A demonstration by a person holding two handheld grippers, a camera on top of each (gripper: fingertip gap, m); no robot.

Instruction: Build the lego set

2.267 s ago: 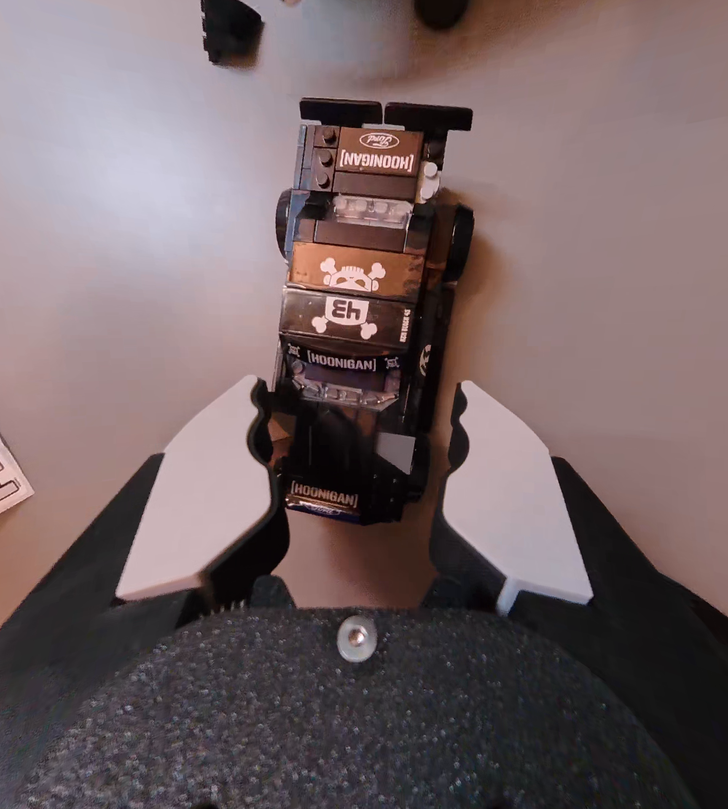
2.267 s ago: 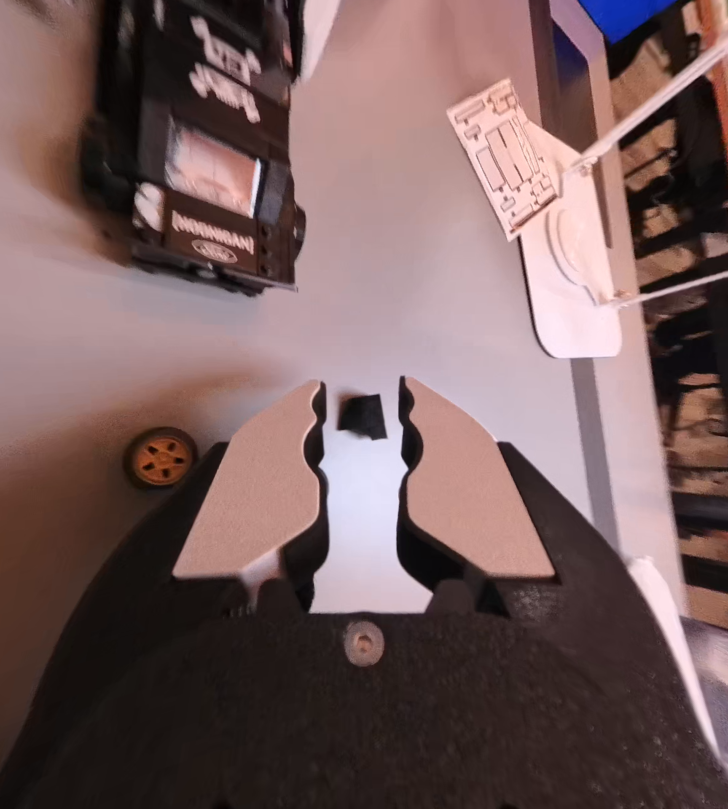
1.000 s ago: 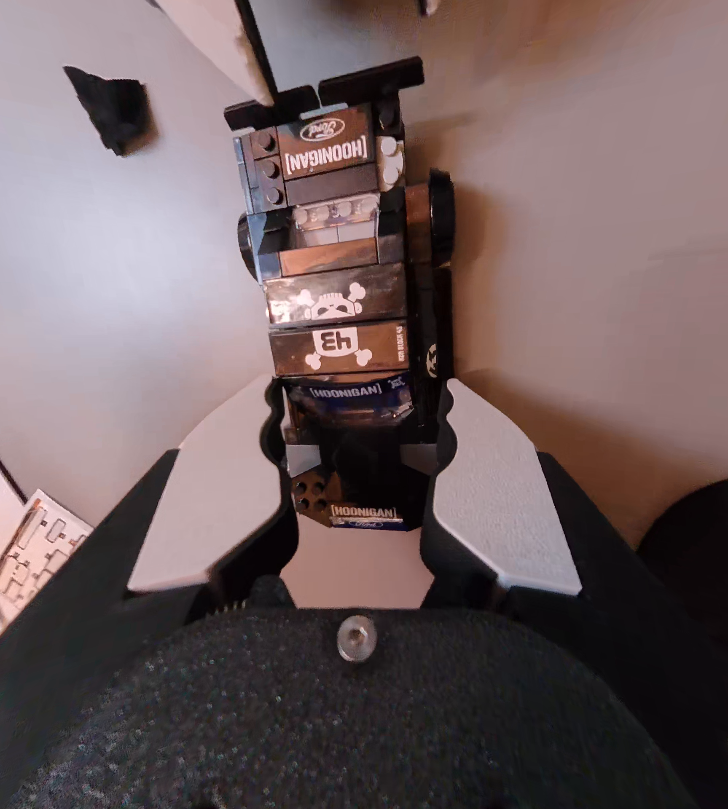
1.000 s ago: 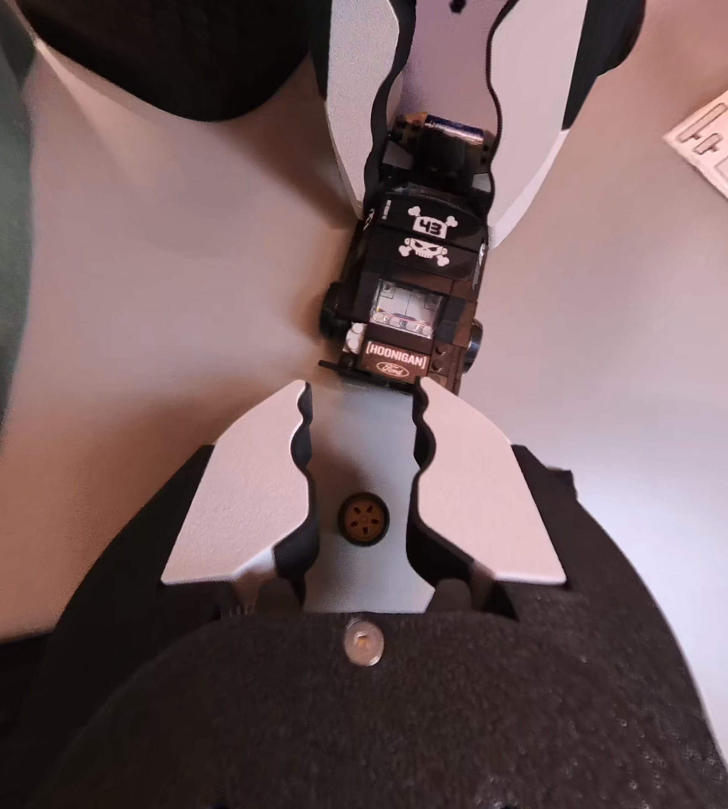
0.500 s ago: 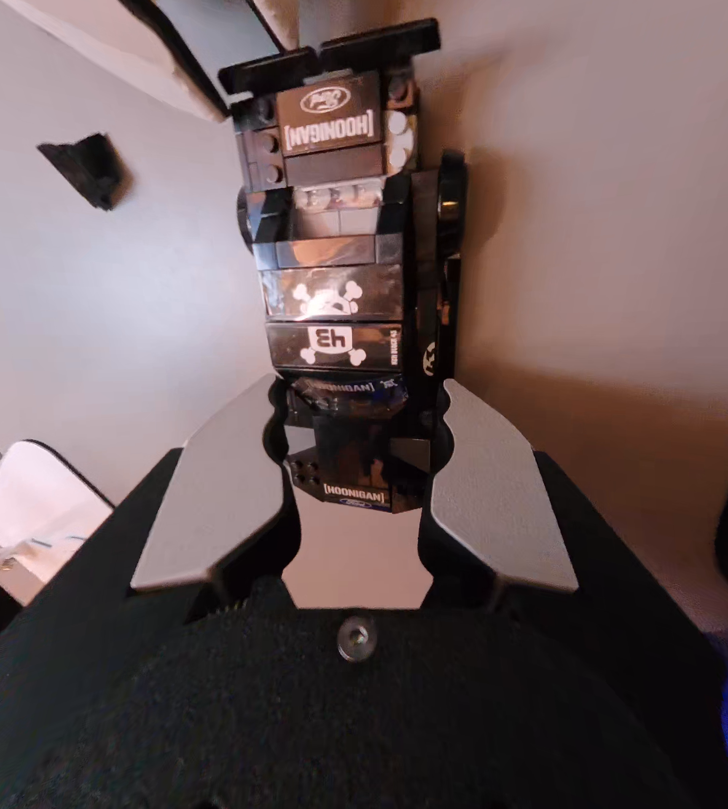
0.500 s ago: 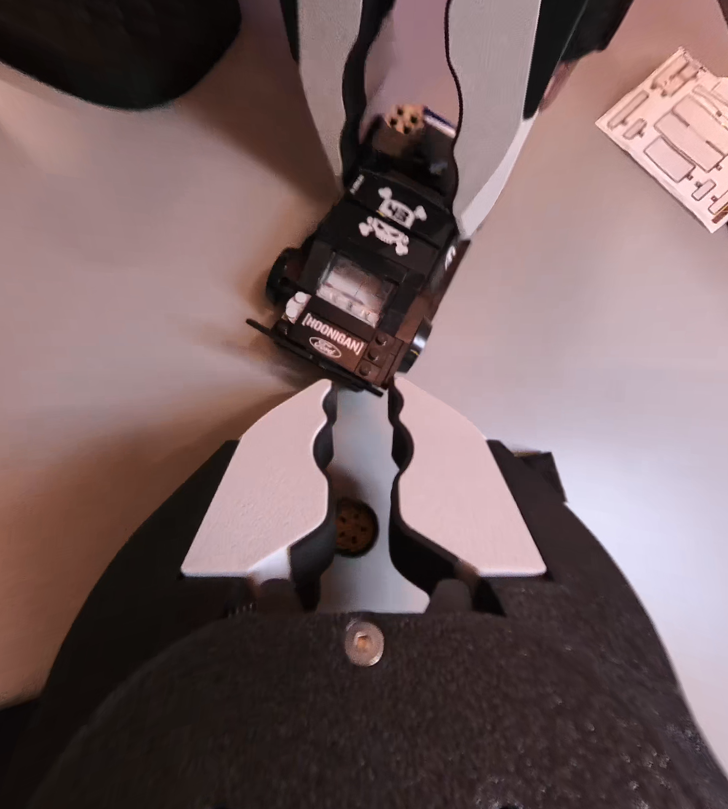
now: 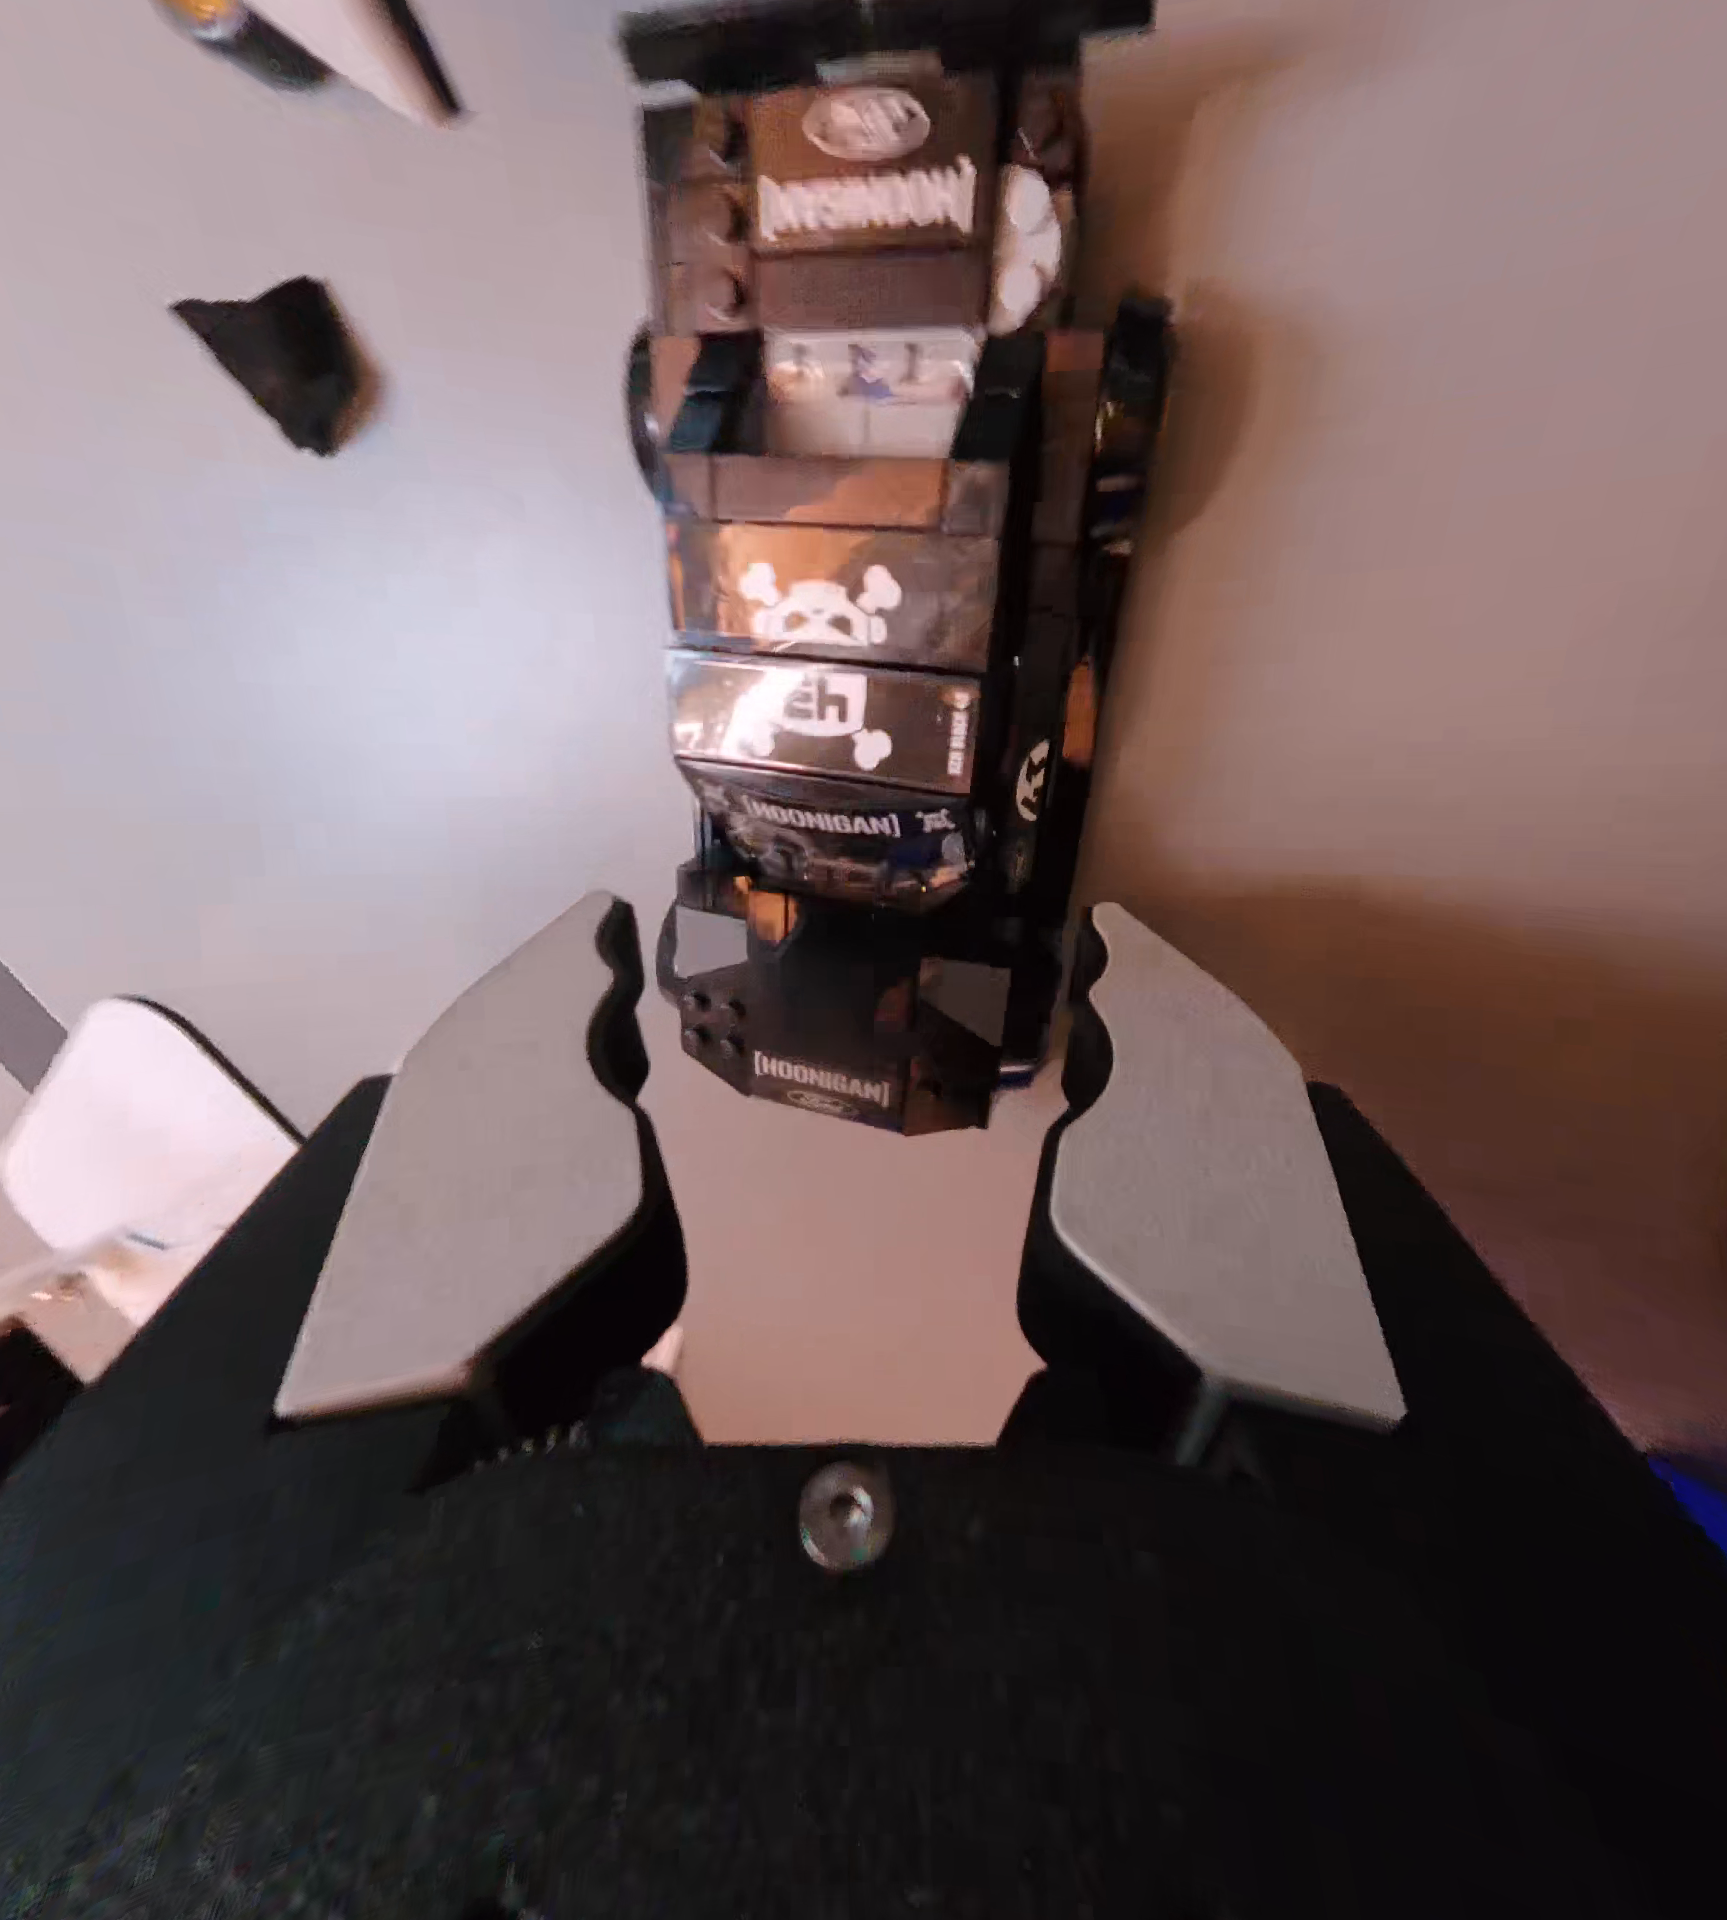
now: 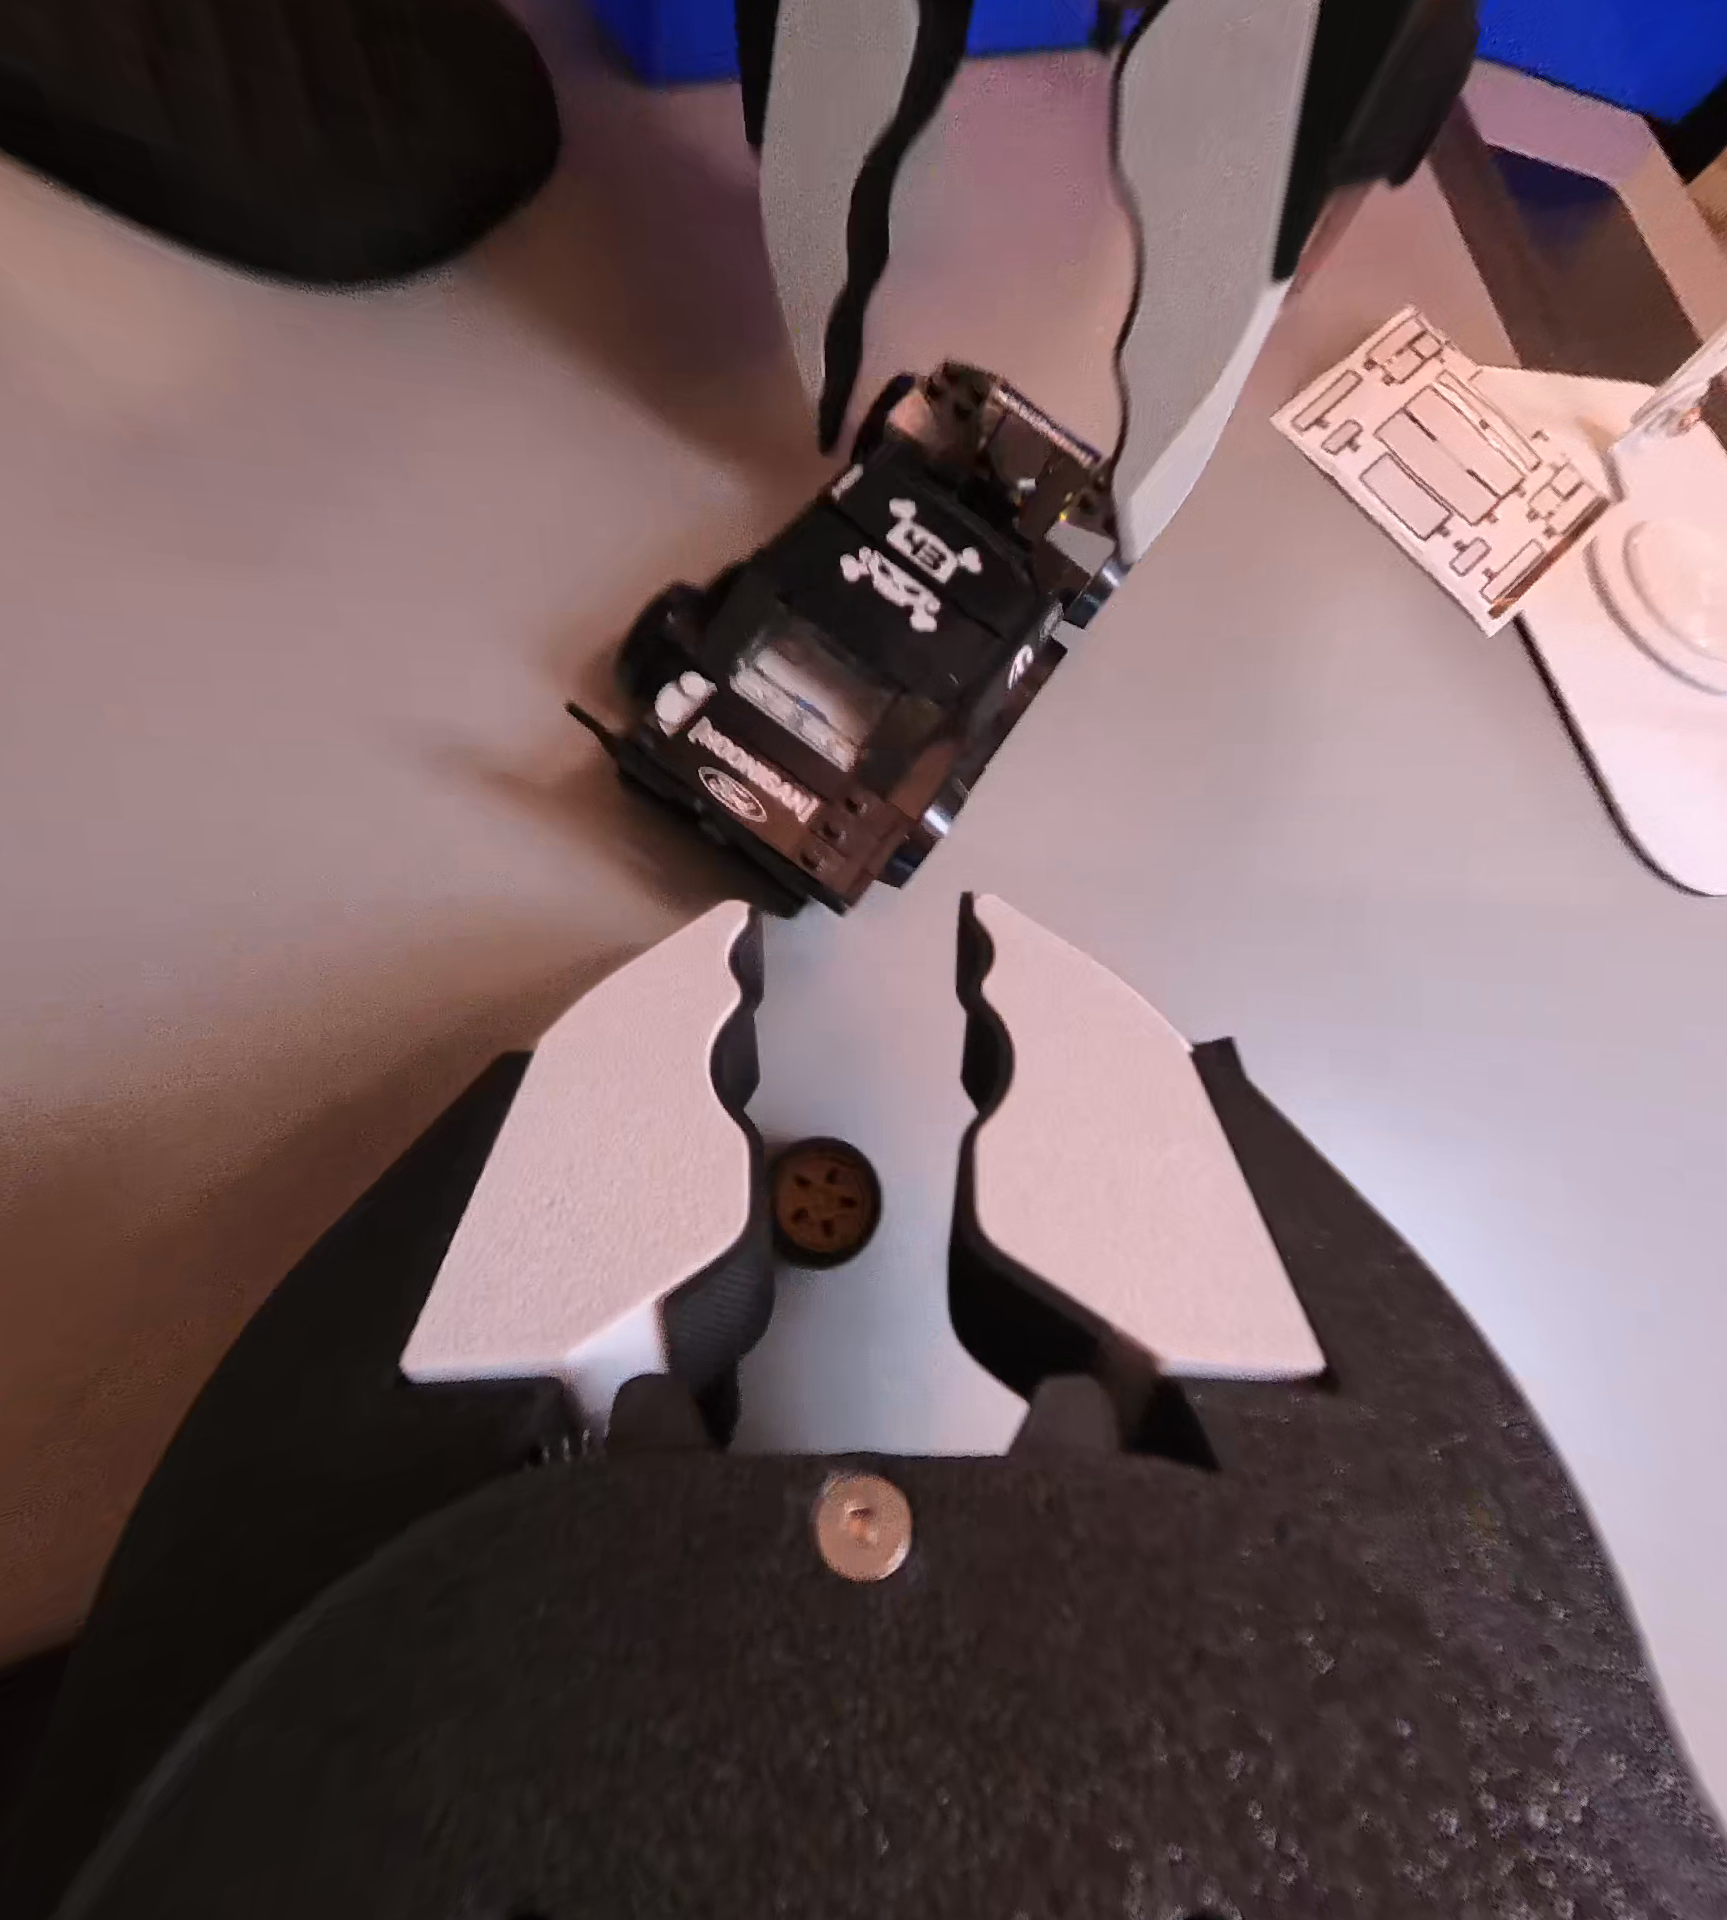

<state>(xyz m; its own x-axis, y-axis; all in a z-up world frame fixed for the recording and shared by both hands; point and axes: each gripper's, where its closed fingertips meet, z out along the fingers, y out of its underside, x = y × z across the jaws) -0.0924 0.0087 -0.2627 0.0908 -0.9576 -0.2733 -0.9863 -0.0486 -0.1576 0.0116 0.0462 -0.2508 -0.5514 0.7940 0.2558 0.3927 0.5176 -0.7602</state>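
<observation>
Car released, loose wheel lined up

The black lego car (image 7: pixel 843 665) lies on the pale table (image 7: pixel 215 675); the left gripper (image 7: pixel 854 997), clamped on its nose a moment ago, now stands wide around it. The right gripper (image 8: pixel 859 997), narrowly parted, straddles the gold-hubbed wheel (image 8: pixel 826 1203), likely next. A sticker sheet (image 8: pixel 1430 457) lies near the table's edge.

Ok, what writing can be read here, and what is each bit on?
Writing is not quoted; only its places are given.
Black toy car: white lettering on front, roof panels, windscreen strip and rear; two skull emblems.
Sticker sheet: outlines only, nothing legible.
Wheel: none.
</observation>
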